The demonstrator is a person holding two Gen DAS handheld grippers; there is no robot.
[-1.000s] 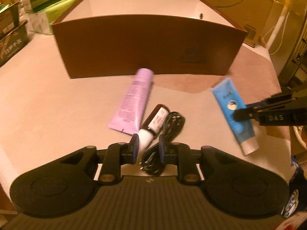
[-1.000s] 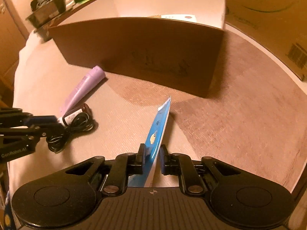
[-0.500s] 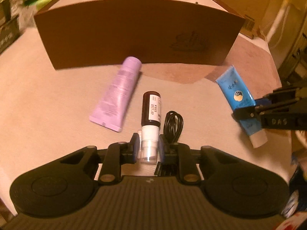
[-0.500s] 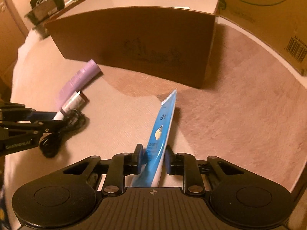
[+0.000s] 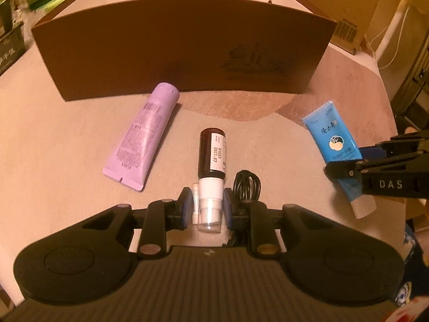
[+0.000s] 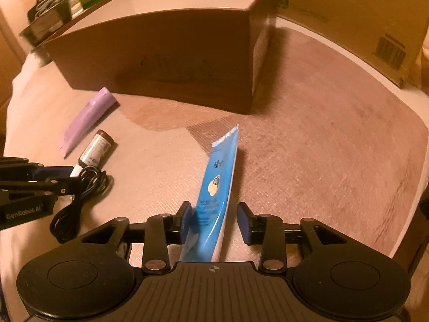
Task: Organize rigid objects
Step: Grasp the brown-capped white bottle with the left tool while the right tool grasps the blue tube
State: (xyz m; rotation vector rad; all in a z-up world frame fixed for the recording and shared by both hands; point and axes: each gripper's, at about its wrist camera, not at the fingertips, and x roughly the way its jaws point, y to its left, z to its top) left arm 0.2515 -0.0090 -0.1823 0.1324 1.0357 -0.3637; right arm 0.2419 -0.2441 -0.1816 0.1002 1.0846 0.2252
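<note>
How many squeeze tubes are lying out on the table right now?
2. The purple tube lies near the brown box; the blue tube sits between the opening right gripper jaws. The box interior is hidden.

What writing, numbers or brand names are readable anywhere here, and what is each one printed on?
"W1003" and "2027.07": white label of the dark brown bottle.
"DAS": side of the right gripper.
"GenRobot.AI": side of the left gripper.
"ASANA", roughly: crimped end of the lilac plastic tube; its other print is too small.
Blue plastic tube: characters too blurred.
Brown cardboard box: faint emblem, unreadable.

Dim amber light, fisheye-warped edges
</note>
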